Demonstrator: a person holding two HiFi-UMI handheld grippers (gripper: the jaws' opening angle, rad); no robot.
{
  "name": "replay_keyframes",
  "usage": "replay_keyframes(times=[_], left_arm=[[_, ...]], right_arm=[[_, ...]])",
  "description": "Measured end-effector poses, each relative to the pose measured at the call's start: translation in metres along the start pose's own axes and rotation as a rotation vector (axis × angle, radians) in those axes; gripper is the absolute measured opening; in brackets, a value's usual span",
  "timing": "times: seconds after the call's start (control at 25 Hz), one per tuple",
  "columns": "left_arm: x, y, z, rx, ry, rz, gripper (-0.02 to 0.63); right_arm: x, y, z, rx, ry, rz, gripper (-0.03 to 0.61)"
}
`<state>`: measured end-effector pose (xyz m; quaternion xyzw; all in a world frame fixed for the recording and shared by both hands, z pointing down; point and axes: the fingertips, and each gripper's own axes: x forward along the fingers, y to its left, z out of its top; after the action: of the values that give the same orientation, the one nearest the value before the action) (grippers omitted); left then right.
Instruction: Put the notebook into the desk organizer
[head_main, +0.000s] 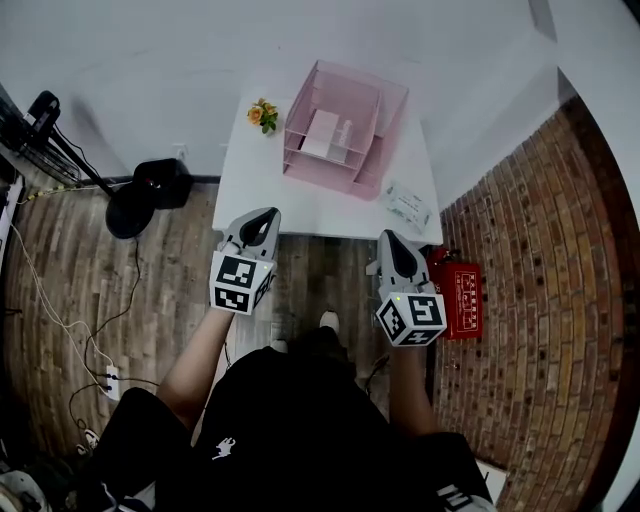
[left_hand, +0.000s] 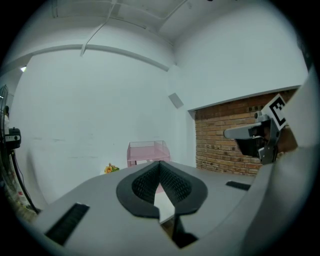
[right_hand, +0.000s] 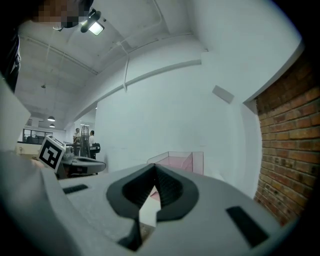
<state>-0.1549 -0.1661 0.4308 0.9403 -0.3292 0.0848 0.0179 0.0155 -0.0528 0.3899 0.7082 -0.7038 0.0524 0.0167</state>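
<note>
The notebook (head_main: 408, 206) lies slanted just ahead of the right gripper (head_main: 390, 238); the left gripper (head_main: 270, 214) is farther. Both jaws are clenched and empty.

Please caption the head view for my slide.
The grey left gripper and right gripper, both closed and empty, face a small white table bearing a pink mesh desk organizer.

A studio corner in an open office: a small white worktop (head_main: 300, 205) with a pink organizer (head_main: 345, 125) against bare white walls, a brick wall (head_main: 540, 300), and a plank floor (head_main: 170, 300) carrying a stand (head_main: 60, 150) and cables (head_main: 60, 320). People (right_hand: 82, 136) stand beyond.
</note>
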Motion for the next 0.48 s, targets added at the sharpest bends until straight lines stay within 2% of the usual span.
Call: replay_keyframes(times=[0.48], left_arm=[[-0.016, 0.003, 0.023, -0.01, -0.061, -0.028, 0.003]], right_arm=[[-0.016, 0.015, 0.014, -0.011, -0.018, -0.031, 0.002]])
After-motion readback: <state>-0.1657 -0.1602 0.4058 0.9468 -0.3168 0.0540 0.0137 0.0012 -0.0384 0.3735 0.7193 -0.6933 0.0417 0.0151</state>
